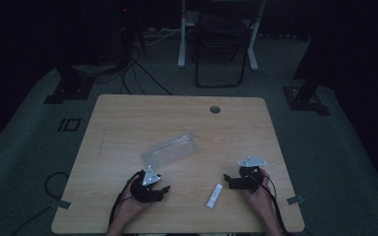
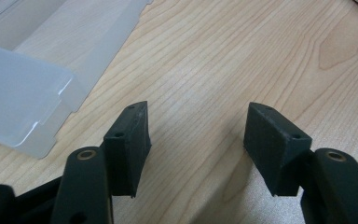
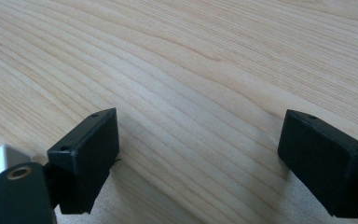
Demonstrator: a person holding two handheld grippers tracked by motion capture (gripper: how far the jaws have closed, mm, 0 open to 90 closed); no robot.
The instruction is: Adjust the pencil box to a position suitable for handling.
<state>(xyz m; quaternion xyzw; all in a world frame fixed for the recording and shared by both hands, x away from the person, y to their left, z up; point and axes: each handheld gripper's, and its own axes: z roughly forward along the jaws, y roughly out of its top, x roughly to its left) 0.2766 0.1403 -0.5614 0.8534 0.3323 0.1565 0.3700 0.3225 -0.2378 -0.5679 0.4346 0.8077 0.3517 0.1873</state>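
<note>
Work looks unstarted: left gripper (image 1: 163, 189) and right gripper (image 1: 228, 181) rest wide open and empty at lower frame, clear case (image 1: 170, 150) mid-counter (image 1: 128, 118), white stick (image 1: 214, 195) between them, untouched.

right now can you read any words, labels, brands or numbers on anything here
None can be read.
Clear plastic case: no print shows in the high view or the left gripper view.
Small white stick: too small and dim to tell.
Left gripper and right gripper: plain black jaws, no markings.

Matt wood-grain table (image 2: 223, 56), frosted plastic case (image 2: 23, 107)
</note>
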